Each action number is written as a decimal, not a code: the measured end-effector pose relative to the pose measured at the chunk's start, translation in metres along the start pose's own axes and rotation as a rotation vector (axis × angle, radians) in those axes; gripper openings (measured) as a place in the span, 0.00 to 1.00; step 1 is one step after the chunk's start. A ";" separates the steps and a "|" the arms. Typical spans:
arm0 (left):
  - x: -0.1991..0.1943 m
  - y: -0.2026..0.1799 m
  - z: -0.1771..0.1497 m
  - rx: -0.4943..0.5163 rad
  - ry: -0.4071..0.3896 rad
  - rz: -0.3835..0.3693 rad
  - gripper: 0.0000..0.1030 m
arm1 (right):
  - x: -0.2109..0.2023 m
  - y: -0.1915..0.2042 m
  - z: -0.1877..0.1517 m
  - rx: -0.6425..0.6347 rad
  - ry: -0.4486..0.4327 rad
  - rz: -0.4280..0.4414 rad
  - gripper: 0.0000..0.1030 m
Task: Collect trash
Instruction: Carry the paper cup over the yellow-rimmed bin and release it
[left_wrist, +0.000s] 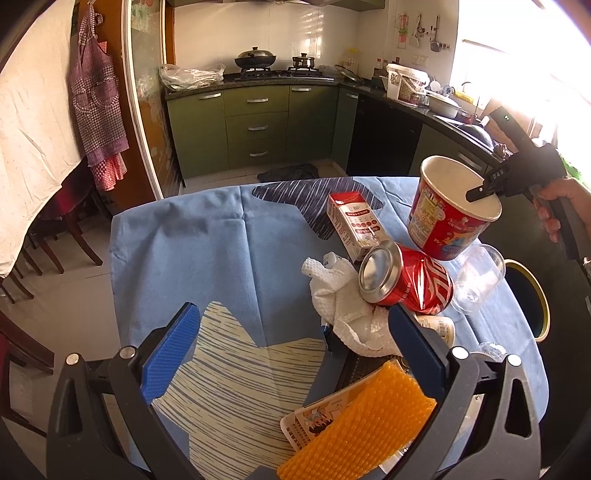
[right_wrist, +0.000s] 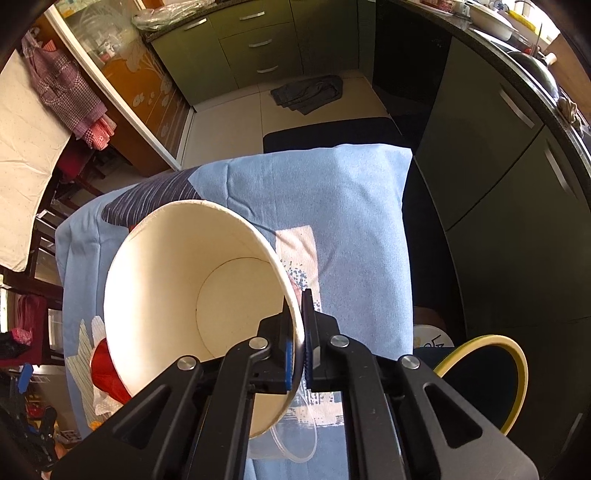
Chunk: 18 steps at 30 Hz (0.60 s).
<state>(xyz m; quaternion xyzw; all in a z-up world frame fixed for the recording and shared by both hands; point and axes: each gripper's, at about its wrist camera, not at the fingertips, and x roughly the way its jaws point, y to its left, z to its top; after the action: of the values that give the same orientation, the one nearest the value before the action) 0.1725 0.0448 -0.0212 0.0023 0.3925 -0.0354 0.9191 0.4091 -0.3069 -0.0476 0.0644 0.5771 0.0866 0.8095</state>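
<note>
1. Two grippers are in view. The right gripper (right_wrist: 297, 332) is clamped on the rim of a paper noodle cup (left_wrist: 448, 210), one pad inside the wall and one outside; the left gripper (left_wrist: 295, 332) stands wide open with nothing between its ribbed blue pads.
2. One noodle cup: a tapered paper tub, red and printed outside, plain white and smooth inside with a round flat bottom. It is tilted, and the left wrist view shows it above the other trash at the table's far right.
3. One red aluminium can (left_wrist: 404, 278) lies on its side, dented, its shiny silver base facing the left camera.
4. One crumpled white paper towel (left_wrist: 345, 306), with a dimpled weave, lies touching the can.
5. One small carton (left_wrist: 354, 223), a red and white box, lies just behind the can.
6. One clear plastic cup (left_wrist: 476, 275) lies on its side right of the can, under the noodle cup.
7. One orange nubbed pad (left_wrist: 356, 424) lies at the near edge, on a printed packet.
8. One tablecloth (left_wrist: 192, 251), soft blue fabric with streaked cream and navy patches, covers the table.
9. One round bin (right_wrist: 519, 373) with a yellow rim and dark inside stands just beside the table's right edge.
</note>
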 end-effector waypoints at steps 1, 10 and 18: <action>-0.002 0.000 0.000 0.000 -0.003 0.001 0.95 | -0.008 -0.005 -0.001 0.007 -0.012 0.008 0.05; -0.018 -0.016 0.000 0.026 -0.031 -0.015 0.95 | -0.091 -0.114 -0.058 0.157 -0.105 -0.025 0.05; -0.022 -0.051 -0.005 0.078 -0.025 -0.031 0.95 | -0.089 -0.232 -0.135 0.333 -0.081 -0.112 0.05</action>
<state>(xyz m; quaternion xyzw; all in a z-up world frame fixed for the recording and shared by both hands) 0.1504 -0.0044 -0.0080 0.0316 0.3795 -0.0652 0.9223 0.2681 -0.5517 -0.0563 0.1686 0.5529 -0.0580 0.8139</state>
